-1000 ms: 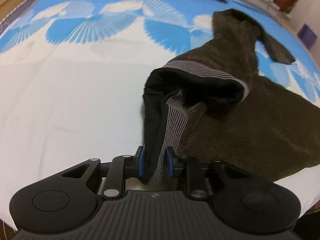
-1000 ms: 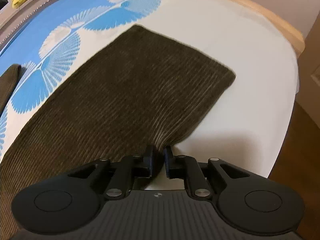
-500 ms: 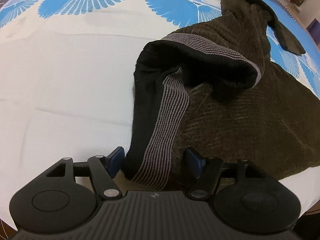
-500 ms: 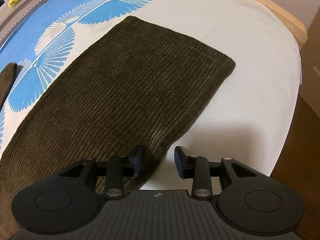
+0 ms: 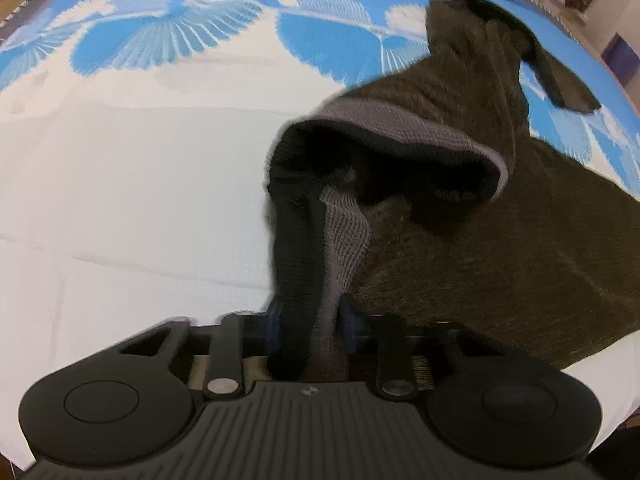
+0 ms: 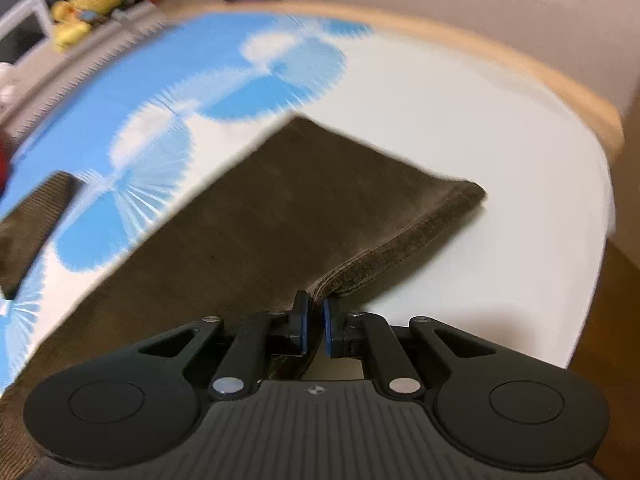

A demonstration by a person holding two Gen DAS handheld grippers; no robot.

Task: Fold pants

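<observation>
On bed (image 5: 120, 200), left claw (image 5: 308, 330) pinching waistband (image 5: 320, 248), right claw (image 6: 314, 322) hem (image 6: 400, 240)

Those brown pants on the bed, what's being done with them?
A person is folding the pants using two handheld grippers. The left gripper is clamped on the striped waistband, lifting it. The right gripper is pinching the hem of one pant leg and raising that corner off the bed. No fold has been completed yet.
</observation>
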